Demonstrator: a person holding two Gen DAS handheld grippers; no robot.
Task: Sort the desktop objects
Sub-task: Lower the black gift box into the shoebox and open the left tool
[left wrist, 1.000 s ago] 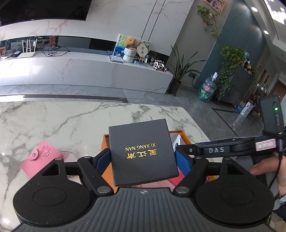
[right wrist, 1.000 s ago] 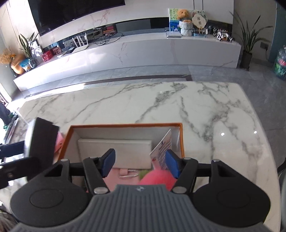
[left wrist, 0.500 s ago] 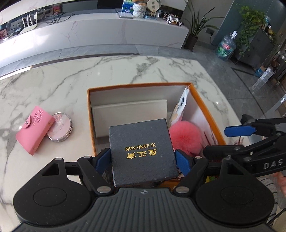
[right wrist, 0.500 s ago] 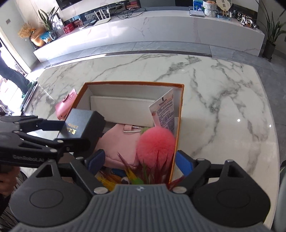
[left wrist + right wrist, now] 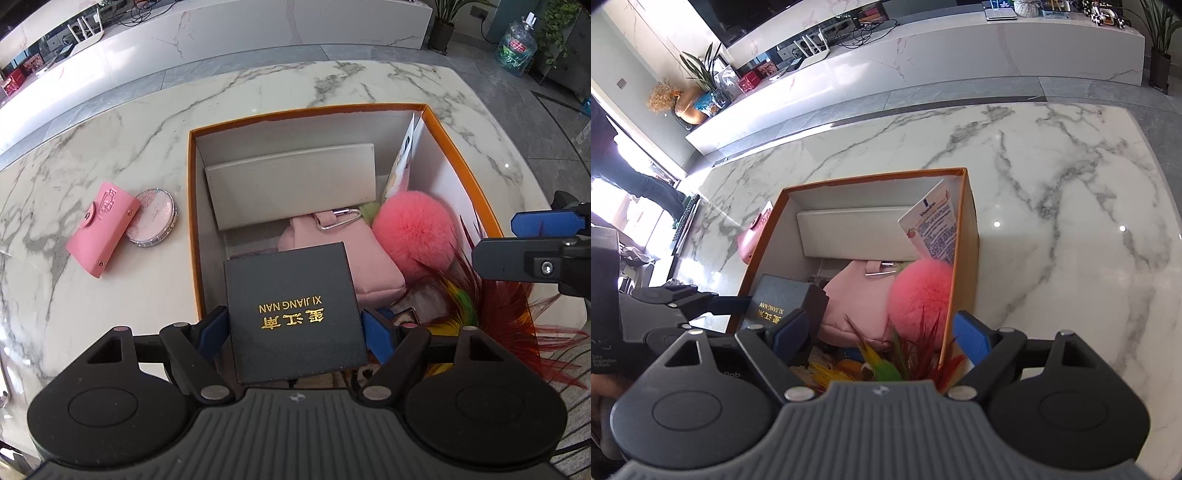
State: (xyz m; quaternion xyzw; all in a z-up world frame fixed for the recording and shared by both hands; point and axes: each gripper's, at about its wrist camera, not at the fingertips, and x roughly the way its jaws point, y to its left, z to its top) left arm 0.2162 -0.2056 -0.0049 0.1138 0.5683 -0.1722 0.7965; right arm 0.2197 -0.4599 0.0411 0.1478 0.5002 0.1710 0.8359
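My left gripper (image 5: 293, 328) is shut on a dark grey gift box (image 5: 293, 312) with gold "XI JIANG NAN" lettering and holds it over the near left part of the orange storage box (image 5: 194, 206). The gift box also shows in the right wrist view (image 5: 775, 301). My right gripper (image 5: 879, 334) is open and empty above the near end of the orange box (image 5: 971, 218). Inside lie a white box (image 5: 291, 184), a pink pouch (image 5: 351, 251), a pink pompom (image 5: 415, 229), a printed packet (image 5: 932, 221) and coloured feathers (image 5: 491, 299).
A pink card holder (image 5: 101, 227) and a round pink compact (image 5: 151, 216) lie on the marble table (image 5: 110, 147) left of the orange box. The table's right side (image 5: 1071, 221) is bare marble. A long white cabinet stands beyond the table.
Both grippers have tilted down and come lower over the orange box. The gift box has moved down into the box's near left part, still gripped.
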